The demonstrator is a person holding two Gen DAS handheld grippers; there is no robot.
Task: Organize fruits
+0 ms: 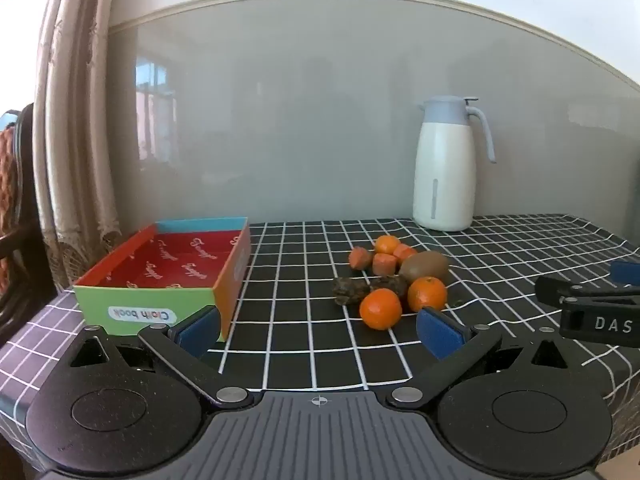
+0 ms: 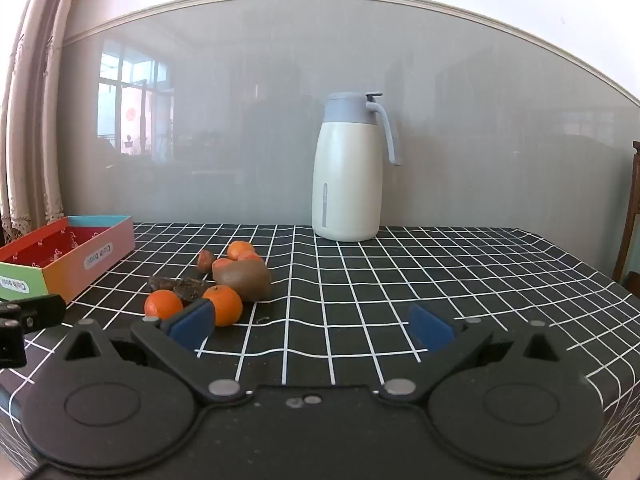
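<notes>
A pile of fruit lies on the black checked tablecloth [image 1: 304, 344]: three tangerines, the nearest [image 1: 380, 308] [image 2: 163, 304], a brown kiwi [image 1: 425, 267] [image 2: 243, 279], several orange-red pieces [image 1: 384, 263] and two dark wrinkled pieces [image 1: 351, 290] [image 2: 188, 288]. An open colourful box [image 1: 168, 276] [image 2: 64, 256] with a red inside stands left of the pile and holds nothing. My left gripper [image 1: 318, 330] is open and empty, low over the cloth just before the pile. My right gripper [image 2: 312, 326] is open and empty, right of the pile; it also shows at the right edge of the left wrist view [image 1: 592, 308].
A white jug with a blue lid and handle [image 1: 446, 164] [image 2: 348, 168] stands at the back of the table by a grey glass wall. Curtains [image 1: 76, 120] hang at the left. A wooden chair [image 2: 630, 216] stands at the right table edge.
</notes>
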